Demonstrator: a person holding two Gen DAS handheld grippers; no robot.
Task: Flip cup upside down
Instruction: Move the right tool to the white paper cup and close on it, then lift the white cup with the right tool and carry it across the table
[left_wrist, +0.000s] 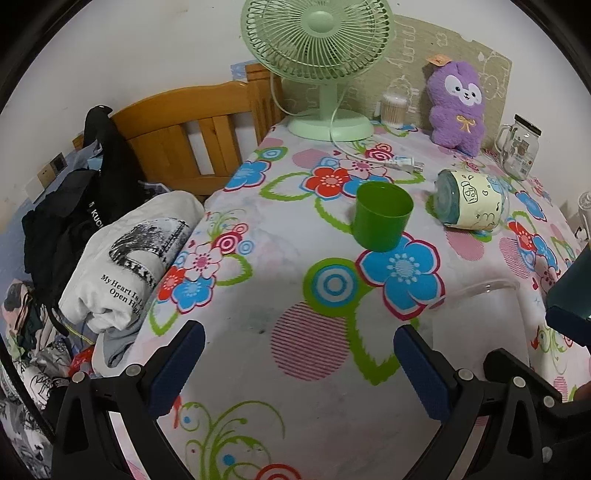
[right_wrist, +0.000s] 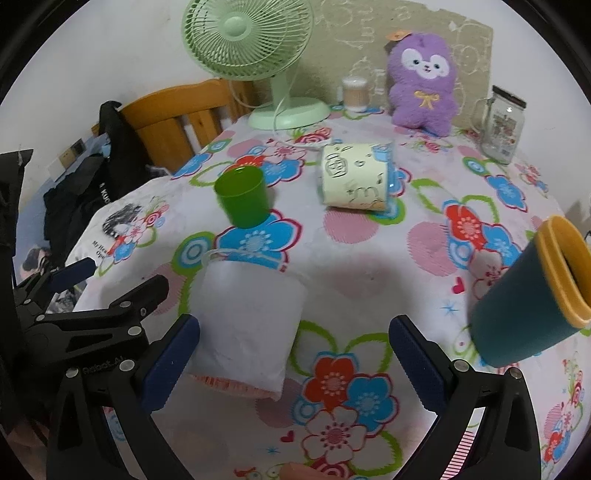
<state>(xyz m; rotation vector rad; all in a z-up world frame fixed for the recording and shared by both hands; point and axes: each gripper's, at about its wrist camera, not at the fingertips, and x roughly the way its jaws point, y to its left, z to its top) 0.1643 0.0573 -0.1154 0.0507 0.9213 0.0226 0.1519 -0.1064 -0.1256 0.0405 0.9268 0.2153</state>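
Note:
A green plastic cup (left_wrist: 382, 216) stands upright, mouth up, on the flowered tablecloth (left_wrist: 258, 295); it also shows in the right wrist view (right_wrist: 243, 195). A frosted clear cup (right_wrist: 247, 325) stands close in front of the right gripper; it shows at the right of the left wrist view (left_wrist: 480, 321). A teal cup with a yellow rim (right_wrist: 535, 295) stands tilted at the right. A cream printed mug (right_wrist: 356, 177) lies on its side. My left gripper (left_wrist: 299, 365) is open and empty. My right gripper (right_wrist: 295, 362) is open, beside the frosted cup.
A green fan (left_wrist: 317, 55), a purple plush toy (left_wrist: 458, 107), a cotton swab jar (left_wrist: 393, 109) and a glass jar mug (left_wrist: 519, 146) stand at the back. A wooden headboard (left_wrist: 184, 129) and piled clothes (left_wrist: 122, 251) lie left of the table. The left gripper shows in the right wrist view (right_wrist: 92, 295).

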